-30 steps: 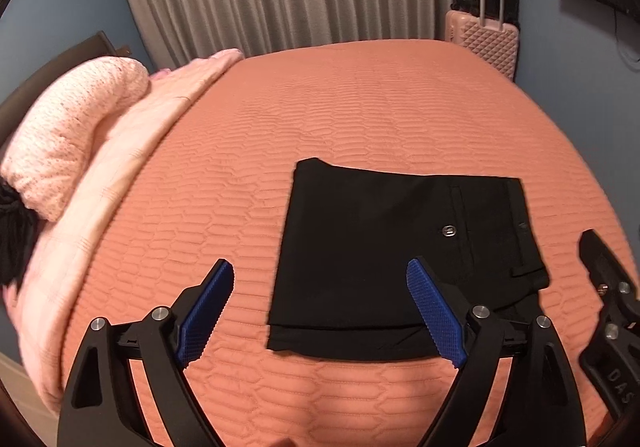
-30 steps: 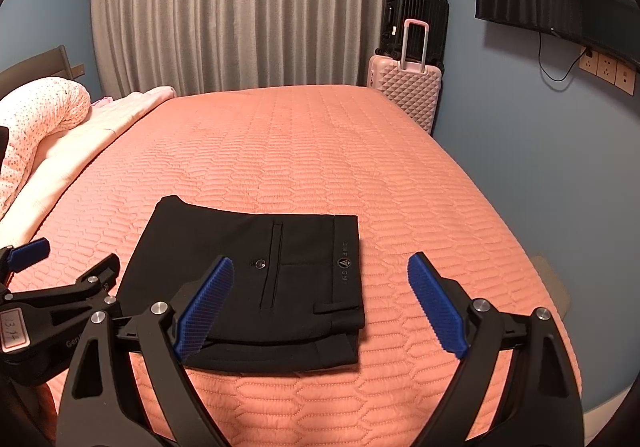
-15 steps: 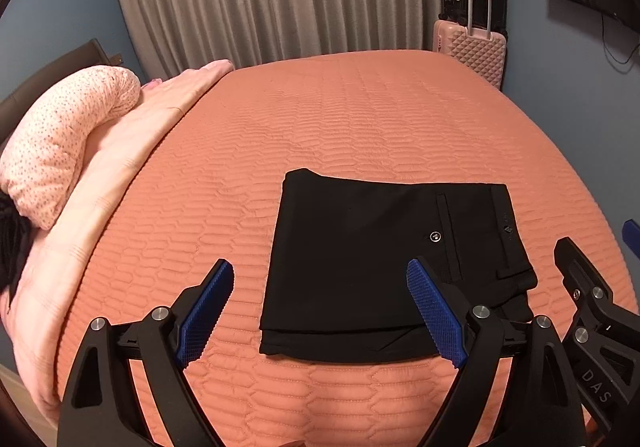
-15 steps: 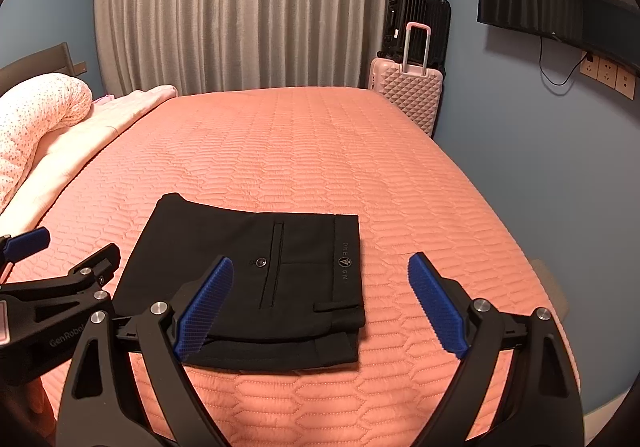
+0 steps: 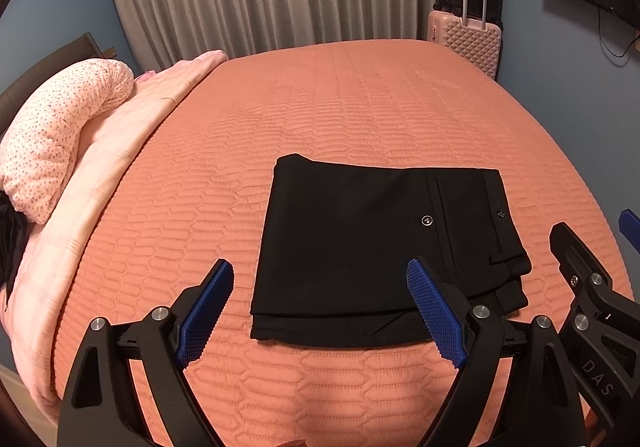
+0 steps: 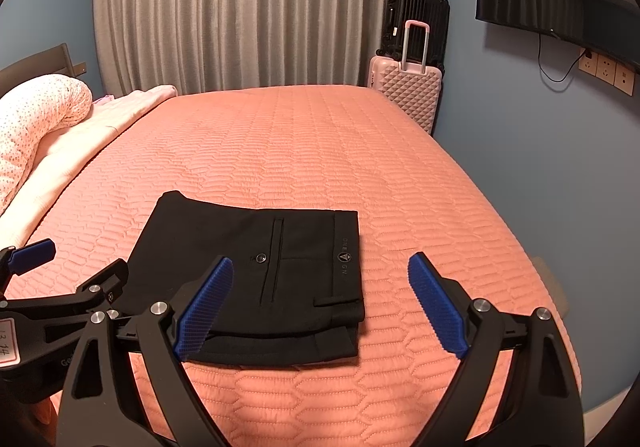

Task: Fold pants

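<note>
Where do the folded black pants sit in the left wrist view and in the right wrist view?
Left wrist view: the folded black pants lie right of centre on the orange bedspread, waistband to the right, partly behind the right blue pad.
Right wrist view: the folded black pants lie left of centre, their near edge behind the left blue pad.
Shared landmark: the pink suitcase past the bed's far right corner.
</note>
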A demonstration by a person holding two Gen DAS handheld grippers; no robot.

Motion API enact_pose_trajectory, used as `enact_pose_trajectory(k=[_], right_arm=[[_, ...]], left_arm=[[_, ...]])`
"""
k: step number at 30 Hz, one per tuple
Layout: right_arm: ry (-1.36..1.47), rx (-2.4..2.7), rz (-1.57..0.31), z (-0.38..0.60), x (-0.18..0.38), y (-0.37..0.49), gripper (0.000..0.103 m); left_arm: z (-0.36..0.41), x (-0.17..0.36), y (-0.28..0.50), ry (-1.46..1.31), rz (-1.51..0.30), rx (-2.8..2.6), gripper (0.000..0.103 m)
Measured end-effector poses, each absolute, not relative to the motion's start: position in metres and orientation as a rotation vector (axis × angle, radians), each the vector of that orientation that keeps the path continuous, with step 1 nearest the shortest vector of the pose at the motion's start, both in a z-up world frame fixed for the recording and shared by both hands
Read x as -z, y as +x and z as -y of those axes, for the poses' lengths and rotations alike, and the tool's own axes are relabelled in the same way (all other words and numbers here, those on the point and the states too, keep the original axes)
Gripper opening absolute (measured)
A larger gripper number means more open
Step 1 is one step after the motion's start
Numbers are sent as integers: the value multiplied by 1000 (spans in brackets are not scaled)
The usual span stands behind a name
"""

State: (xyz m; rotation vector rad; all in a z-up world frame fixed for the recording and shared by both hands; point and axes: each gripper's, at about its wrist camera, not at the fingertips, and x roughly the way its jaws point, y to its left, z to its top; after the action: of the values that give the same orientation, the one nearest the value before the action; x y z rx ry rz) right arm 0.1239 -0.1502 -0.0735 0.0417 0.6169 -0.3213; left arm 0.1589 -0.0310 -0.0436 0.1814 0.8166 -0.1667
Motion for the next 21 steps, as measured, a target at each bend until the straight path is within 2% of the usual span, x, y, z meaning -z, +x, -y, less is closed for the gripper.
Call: enact_pose_trajectory(k=[21], right_arm=[[45, 331, -614, 154, 73, 122, 88]], left_arm=[[24, 46, 161, 160, -839, 168, 87]])
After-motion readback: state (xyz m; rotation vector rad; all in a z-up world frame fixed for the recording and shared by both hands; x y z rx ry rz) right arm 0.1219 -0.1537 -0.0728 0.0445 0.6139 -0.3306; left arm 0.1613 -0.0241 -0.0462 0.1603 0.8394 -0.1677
